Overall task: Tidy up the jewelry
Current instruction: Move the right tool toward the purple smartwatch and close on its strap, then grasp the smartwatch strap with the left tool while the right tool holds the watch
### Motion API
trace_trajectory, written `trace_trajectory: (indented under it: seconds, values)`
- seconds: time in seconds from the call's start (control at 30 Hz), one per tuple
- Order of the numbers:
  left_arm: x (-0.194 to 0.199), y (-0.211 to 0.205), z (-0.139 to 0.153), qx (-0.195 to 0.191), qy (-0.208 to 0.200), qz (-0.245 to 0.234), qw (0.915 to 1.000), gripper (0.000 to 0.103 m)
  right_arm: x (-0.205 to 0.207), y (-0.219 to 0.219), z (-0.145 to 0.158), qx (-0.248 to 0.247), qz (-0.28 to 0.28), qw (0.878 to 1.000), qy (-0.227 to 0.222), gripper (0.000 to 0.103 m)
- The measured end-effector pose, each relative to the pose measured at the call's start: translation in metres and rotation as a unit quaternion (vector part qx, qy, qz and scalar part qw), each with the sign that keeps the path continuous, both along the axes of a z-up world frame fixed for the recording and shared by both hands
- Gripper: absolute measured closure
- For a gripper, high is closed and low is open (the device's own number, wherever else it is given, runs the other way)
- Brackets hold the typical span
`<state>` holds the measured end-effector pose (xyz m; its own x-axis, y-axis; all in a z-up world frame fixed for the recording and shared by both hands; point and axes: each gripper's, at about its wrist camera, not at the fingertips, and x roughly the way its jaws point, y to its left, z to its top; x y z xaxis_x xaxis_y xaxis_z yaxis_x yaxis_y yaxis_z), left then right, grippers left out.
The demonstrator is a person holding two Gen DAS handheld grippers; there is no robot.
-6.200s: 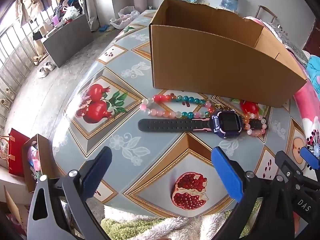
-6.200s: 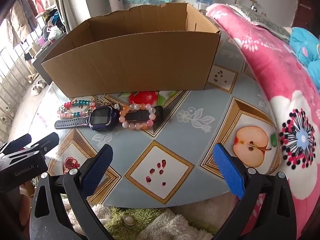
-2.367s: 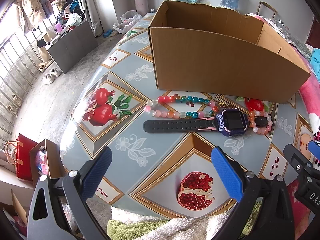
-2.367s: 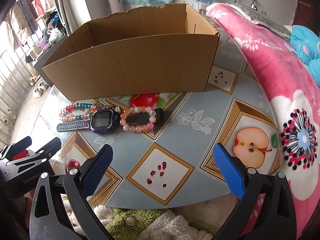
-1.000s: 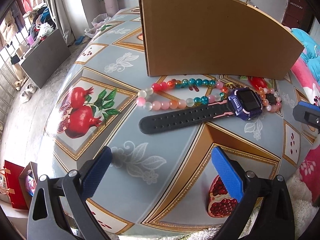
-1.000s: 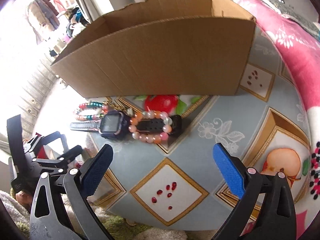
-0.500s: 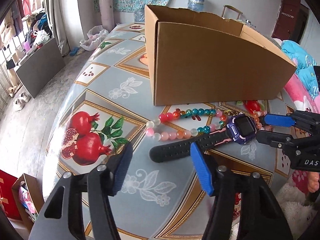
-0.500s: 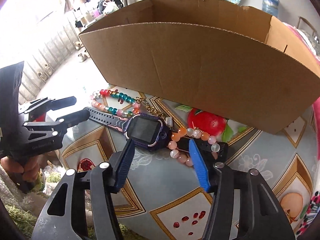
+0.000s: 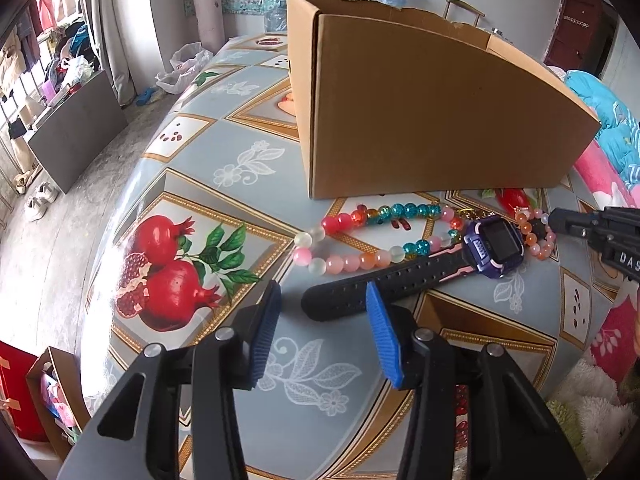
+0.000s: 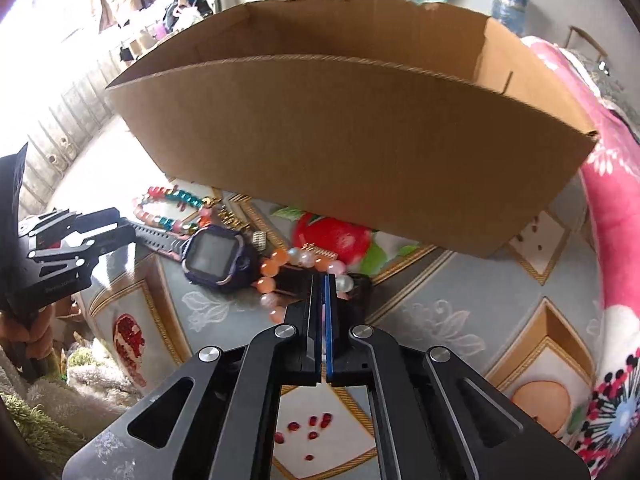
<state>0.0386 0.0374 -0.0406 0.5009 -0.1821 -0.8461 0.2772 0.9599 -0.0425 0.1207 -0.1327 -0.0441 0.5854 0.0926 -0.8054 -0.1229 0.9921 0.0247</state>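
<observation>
Jewelry lies in a row on the tabletop (image 9: 248, 432) just in front of the box (image 9: 432, 120): a beaded necklace (image 9: 380, 236), a watch (image 9: 494, 246) whose strap overlaps it, and a peach bracelet (image 10: 280, 276) looped round the strap's far end. None of it is in the box yet, so sorting looks barely begun.

Both grippers come in low and tilted down, one at each end of the row — probably to lift two pieces at once. The left gripper (image 9: 322, 302) has just been closing and stands half-narrowed, its pads either side of the strap's free tip without visibly pressing it. The right gripper (image 10: 320, 280) has just closed fully, pads together over the bracelet; whether they pinch a bead or the cord is hidden behind the fingers, and that view is blurred.

The box floor is out of sight, its near wall blocking it
</observation>
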Motion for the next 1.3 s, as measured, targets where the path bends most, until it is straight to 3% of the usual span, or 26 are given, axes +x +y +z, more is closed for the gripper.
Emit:
trace_trajectory:
  seconds: [0.13, 0.2, 0.27, 0.3, 0.33, 0.47, 0.53, 0.6, 0.67, 0.77, 0.97, 1.1, 1.2, 1.27, 1.3]
  values:
    - [0.000, 0.000, 0.000, 0.000, -0.001, -0.001, 1.0000, 0.060, 0.002, -0.020, 0.016, -0.010, -0.031, 0.999, -0.037, 0.103]
    - [0.000, 0.000, 0.000, 0.000, 0.000, -0.001, 1.0000, 0.060, 0.005, -0.028, 0.022, 0.020, -0.024, 0.999, -0.040, 0.098]
    - [0.000, 0.000, 0.001, 0.000, 0.000, 0.001, 1.0000, 0.059, 0.006, -0.027, 0.022, 0.052, 0.000, 0.998, -0.037, 0.080]
    - [0.000, 0.000, 0.001, 0.000, 0.000, 0.002, 1.0000, 0.059, 0.003, -0.022, 0.019, 0.067, 0.020, 0.997, -0.033, 0.053]
    - [0.000, 0.000, 0.001, 0.000, 0.001, 0.003, 1.0000, 0.059, 0.001, -0.013, 0.017, 0.077, 0.039, 0.996, -0.033, 0.039]
    - [0.000, 0.000, 0.001, 0.001, 0.001, 0.008, 1.0000, 0.058, -0.002, 0.024, 0.000, 0.054, 0.082, 0.995, -0.023, 0.043]
    - [0.000, 0.000, 0.001, 0.002, 0.001, 0.009, 1.0000, 0.058, 0.000, 0.039, -0.011, 0.019, 0.090, 0.996, -0.009, 0.070]
    - [0.000, 0.000, 0.000, 0.003, 0.000, 0.009, 1.0000, 0.058, 0.001, 0.045, -0.023, -0.019, 0.099, 0.995, 0.006, 0.088]
    - [0.000, 0.000, 0.000, 0.004, -0.001, 0.011, 0.9999, 0.058, -0.003, 0.051, -0.026, -0.061, 0.105, 0.993, -0.002, 0.095]
    - [-0.001, -0.001, 0.000, 0.005, -0.002, 0.012, 0.9999, 0.058, -0.006, 0.050, -0.027, -0.067, 0.104, 0.992, -0.006, 0.096]
    - [-0.001, -0.001, 0.000, 0.005, -0.002, 0.013, 0.9999, 0.058, -0.007, 0.019, -0.005, -0.018, 0.072, 0.996, -0.057, 0.096]
    - [0.000, -0.001, 0.001, 0.005, -0.001, 0.011, 0.9999, 0.058, 0.005, 0.012, 0.008, -0.024, 0.051, 0.994, -0.094, 0.096]
    - [0.000, -0.001, 0.001, 0.005, -0.001, 0.011, 0.9999, 0.058, 0.015, 0.002, 0.008, -0.026, 0.041, 0.994, -0.094, 0.094]
    - [0.000, -0.001, 0.001, 0.005, -0.002, 0.009, 0.9999, 0.058, 0.017, 0.004, 0.006, -0.021, 0.050, 0.995, -0.083, 0.078]
    - [0.000, -0.001, 0.001, 0.005, -0.002, 0.008, 1.0000, 0.058, 0.015, 0.007, 0.006, -0.021, 0.057, 0.995, -0.082, 0.059]
